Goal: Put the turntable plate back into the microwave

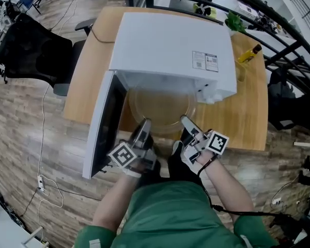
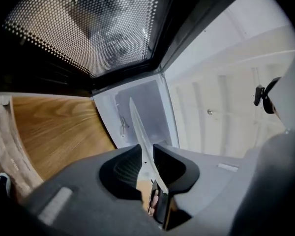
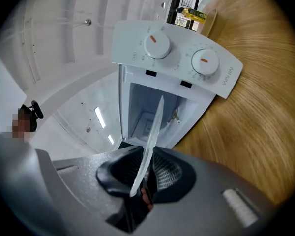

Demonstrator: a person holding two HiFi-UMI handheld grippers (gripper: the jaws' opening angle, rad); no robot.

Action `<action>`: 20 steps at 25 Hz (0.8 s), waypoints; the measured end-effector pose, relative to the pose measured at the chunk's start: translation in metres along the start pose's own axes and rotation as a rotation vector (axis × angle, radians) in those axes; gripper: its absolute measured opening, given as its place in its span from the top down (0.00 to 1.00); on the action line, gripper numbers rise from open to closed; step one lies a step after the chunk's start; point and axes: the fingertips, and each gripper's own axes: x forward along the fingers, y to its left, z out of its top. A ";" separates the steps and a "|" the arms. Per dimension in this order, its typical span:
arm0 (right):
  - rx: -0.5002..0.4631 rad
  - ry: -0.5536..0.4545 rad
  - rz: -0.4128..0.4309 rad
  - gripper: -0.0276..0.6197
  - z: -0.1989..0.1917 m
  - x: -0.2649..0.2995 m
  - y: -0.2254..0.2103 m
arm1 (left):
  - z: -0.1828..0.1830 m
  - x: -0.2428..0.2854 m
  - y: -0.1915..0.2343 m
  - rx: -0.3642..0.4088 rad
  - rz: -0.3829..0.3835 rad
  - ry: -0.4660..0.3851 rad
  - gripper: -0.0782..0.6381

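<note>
The clear glass turntable plate [image 1: 161, 109] hangs level at the mouth of the white microwave [image 1: 170, 50], part of it inside the cavity. My left gripper [image 1: 143, 124] is shut on the plate's near left rim, and my right gripper [image 1: 186, 121] is shut on its near right rim. Seen edge-on in the left gripper view, the plate [image 2: 141, 135] runs between the jaws toward the cavity's back wall. The right gripper view shows the plate [image 3: 150, 144] pinched the same way below the two control knobs [image 3: 156, 45].
The microwave door [image 1: 104, 125] stands swung open at the left, close beside my left gripper. The wooden table [image 1: 248, 118] carries the microwave; a yellow bottle [image 1: 249, 53] and a green plant [image 1: 234, 20] stand at its far right corner. Black office chairs [image 1: 28, 50] stand left of the table.
</note>
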 end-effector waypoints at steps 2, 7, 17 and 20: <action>0.004 0.008 0.007 0.85 0.004 0.006 -0.008 | 0.001 0.005 0.010 0.014 0.024 -0.007 0.78; 0.010 0.030 0.003 0.85 0.013 0.021 -0.030 | 0.000 0.020 0.031 -0.012 0.056 -0.018 0.78; 0.029 0.038 -0.016 0.85 0.020 0.040 -0.063 | 0.005 0.040 0.064 -0.007 0.113 0.000 0.78; 0.025 0.031 -0.010 0.85 0.023 0.045 -0.067 | 0.009 0.050 0.064 0.008 0.072 0.002 0.78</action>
